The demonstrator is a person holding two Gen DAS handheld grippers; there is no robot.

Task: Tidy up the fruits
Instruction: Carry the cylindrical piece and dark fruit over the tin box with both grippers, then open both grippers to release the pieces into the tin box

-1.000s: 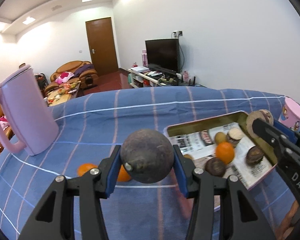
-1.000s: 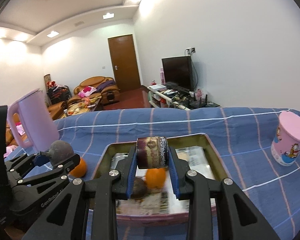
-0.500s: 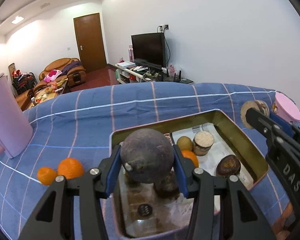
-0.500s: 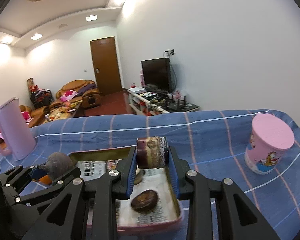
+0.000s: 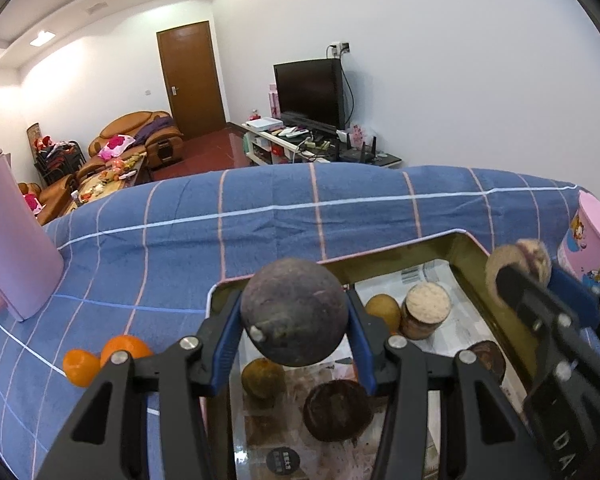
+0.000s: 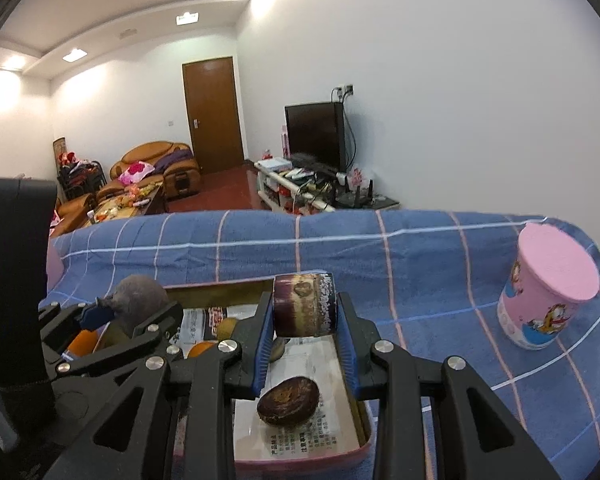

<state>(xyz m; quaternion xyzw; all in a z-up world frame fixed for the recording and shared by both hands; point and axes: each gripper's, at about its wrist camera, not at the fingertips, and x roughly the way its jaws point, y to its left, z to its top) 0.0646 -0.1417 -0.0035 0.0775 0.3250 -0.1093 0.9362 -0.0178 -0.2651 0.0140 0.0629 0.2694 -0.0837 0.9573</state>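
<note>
My left gripper [image 5: 294,318] is shut on a dark purple round fruit [image 5: 296,304] and holds it above the near left part of the paper-lined tray [image 5: 466,250]. My right gripper [image 6: 304,318] is shut on a short purple cut fruit piece [image 6: 304,308] over the tray's right end [image 6: 364,424]. In the tray lie a dark halved fruit [image 6: 288,400], a pale-topped cut piece [image 5: 426,314], a yellow-brown fruit [image 5: 382,312] and several others. Two oranges [image 5: 122,350] sit on the blue cloth left of the tray.
A pink kettle [image 5: 12,240] stands at the far left of the blue checked cloth [image 5: 260,232]. A pink cartoon cup [image 6: 548,304] stands to the right of the tray. Behind the table are a sofa, a door and a television.
My left gripper has carried the round fruit rightward, from above the cloth near the oranges to above the tray. My right gripper has shifted right along the tray, still holding its piece.
</note>
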